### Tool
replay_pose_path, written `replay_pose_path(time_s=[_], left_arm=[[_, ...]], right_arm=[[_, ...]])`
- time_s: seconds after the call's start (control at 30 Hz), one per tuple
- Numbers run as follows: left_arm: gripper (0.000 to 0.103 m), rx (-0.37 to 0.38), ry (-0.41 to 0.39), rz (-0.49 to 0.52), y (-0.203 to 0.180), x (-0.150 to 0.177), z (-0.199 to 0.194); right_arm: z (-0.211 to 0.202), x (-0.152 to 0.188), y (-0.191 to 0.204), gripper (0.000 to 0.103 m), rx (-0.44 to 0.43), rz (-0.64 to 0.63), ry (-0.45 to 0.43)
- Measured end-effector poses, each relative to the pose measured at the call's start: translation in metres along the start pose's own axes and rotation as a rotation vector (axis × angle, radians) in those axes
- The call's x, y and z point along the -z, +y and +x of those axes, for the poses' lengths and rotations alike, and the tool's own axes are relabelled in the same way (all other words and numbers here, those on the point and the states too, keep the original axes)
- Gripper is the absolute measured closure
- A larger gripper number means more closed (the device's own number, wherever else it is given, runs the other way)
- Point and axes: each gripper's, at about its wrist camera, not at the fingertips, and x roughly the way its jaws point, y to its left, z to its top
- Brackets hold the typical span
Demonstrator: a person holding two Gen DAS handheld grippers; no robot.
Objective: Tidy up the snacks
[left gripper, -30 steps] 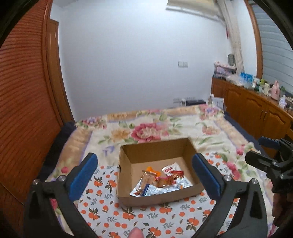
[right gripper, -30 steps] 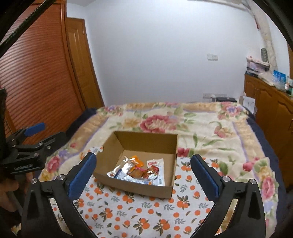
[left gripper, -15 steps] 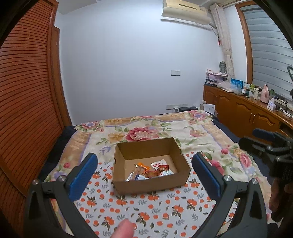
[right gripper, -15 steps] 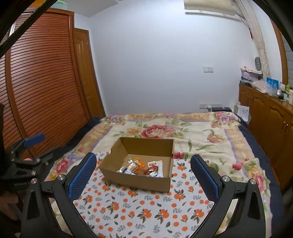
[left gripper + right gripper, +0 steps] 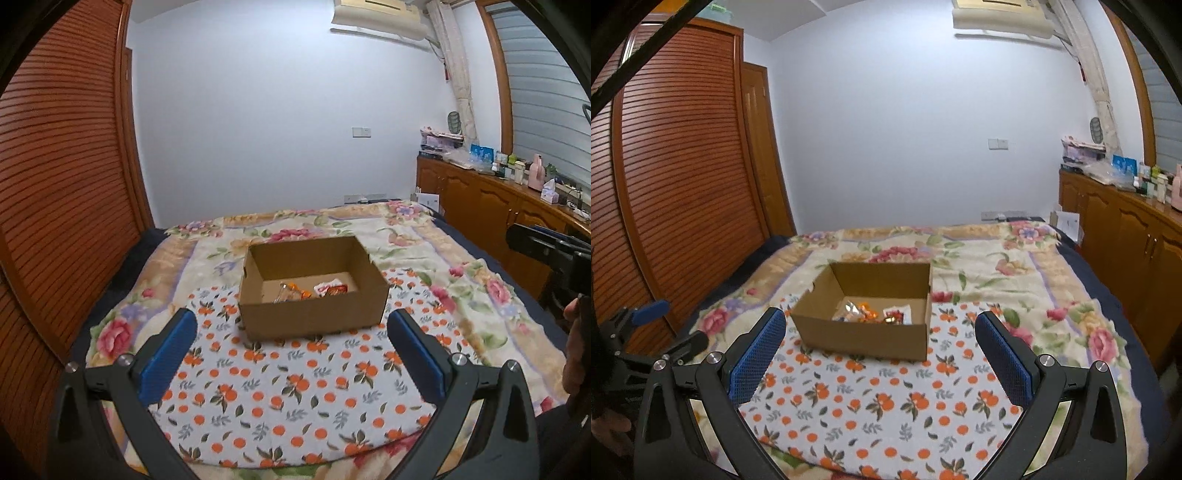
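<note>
An open cardboard box (image 5: pixel 312 310) stands on an orange-print cloth (image 5: pixel 295 387) on the bed. Several snack packets (image 5: pixel 314 290) lie inside it; they also show in the right wrist view (image 5: pixel 871 314), in the same box (image 5: pixel 864 336). My left gripper (image 5: pixel 291 350) is open and empty, well back from the box's near wall. My right gripper (image 5: pixel 879 349) is open and empty, also back from the box. The right gripper's body shows at the right edge of the left wrist view (image 5: pixel 546 247); the left gripper's body shows at the left edge of the right wrist view (image 5: pixel 646 332).
The bed carries a floral blanket (image 5: pixel 1015 266). A slatted wooden wardrobe (image 5: pixel 62 184) runs along the left. A wooden cabinet (image 5: pixel 498 210) with bottles and boxes on top runs along the right. A white wall (image 5: pixel 277 129) stands behind the bed.
Both grippers have drawn back and risen away from the box, which now looks smaller and farther off. Both stay open and empty.
</note>
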Motion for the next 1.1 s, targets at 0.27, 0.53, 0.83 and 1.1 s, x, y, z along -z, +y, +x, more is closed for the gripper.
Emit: replay_pose_path(time_s=[0.27, 0.53, 0.83, 1.1], left_arm=[[0.000, -0.033, 0.018, -0.044, 0.012, 0.029, 0.000], [0.000, -0.045, 0.026, -0.075, 0.019, 0.044, 0.003], [0.000, -0.040, 0.003, -0.025, 0.010, 0.049, 0.014], [0.000, -0.046, 0.018, -0.030, 0.011, 0.066, 0.010]], right_arm=[[-0.009, 0.036, -0.003, 0.000, 0.019, -0.012, 0.044], [-0.008, 0.068, 0.002, 0.000, 0.013, -0.023, 0.084], [0.004, 0.081, 0.004, 0.000, 0.014, -0.025, 0.084], [0.016, 0.110, -0.008, 0.000, 0.048, -0.049, 0.082]])
